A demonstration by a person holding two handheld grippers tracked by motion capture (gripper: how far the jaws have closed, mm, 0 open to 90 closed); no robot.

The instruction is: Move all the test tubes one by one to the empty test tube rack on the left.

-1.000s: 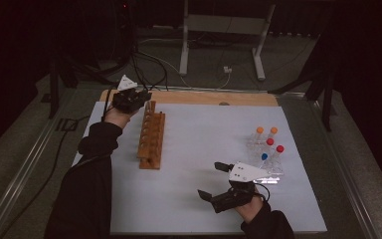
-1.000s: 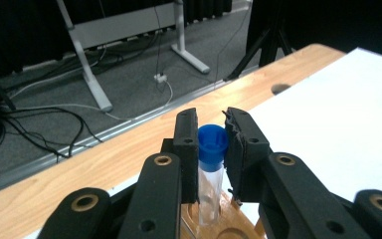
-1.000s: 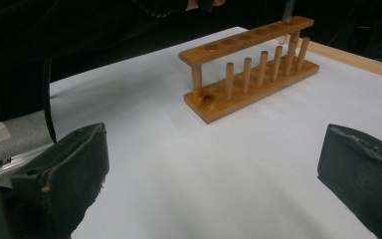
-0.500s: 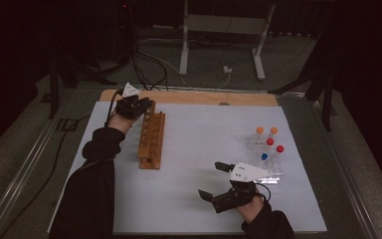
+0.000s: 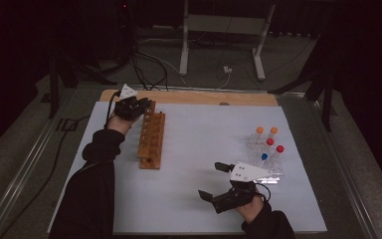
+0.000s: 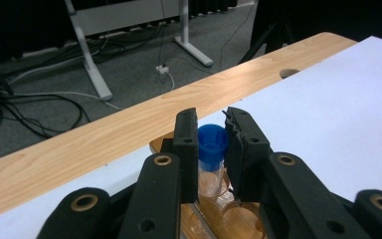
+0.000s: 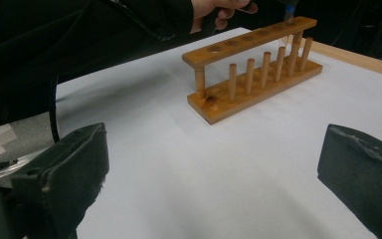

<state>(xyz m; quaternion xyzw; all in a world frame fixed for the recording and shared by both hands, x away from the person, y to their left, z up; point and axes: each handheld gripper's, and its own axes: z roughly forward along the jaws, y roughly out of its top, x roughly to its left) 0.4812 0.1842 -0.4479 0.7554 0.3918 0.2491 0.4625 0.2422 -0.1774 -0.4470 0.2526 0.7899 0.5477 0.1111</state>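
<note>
White table (image 5: 189, 164): my left gripper (image 6: 211, 137) clamps tube (image 6: 212, 149) over rack (image 5: 150, 139), 10 o'clock; lower it plumb. Right gripper (image 5: 218, 181) gapes wide.

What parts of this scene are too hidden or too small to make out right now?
- Lower end of the blue-capped tube: in the left gripper view the left gripper and the wooden rack cover it, so whether it is fully seated is unclear.
- Same tube in the high view: too small and dark at the rack's far end.
- Clear stand under the capped tubes: its slots are too faint to count.
- Right gripper: the frame's bottom edge cuts off its jaws.
</note>
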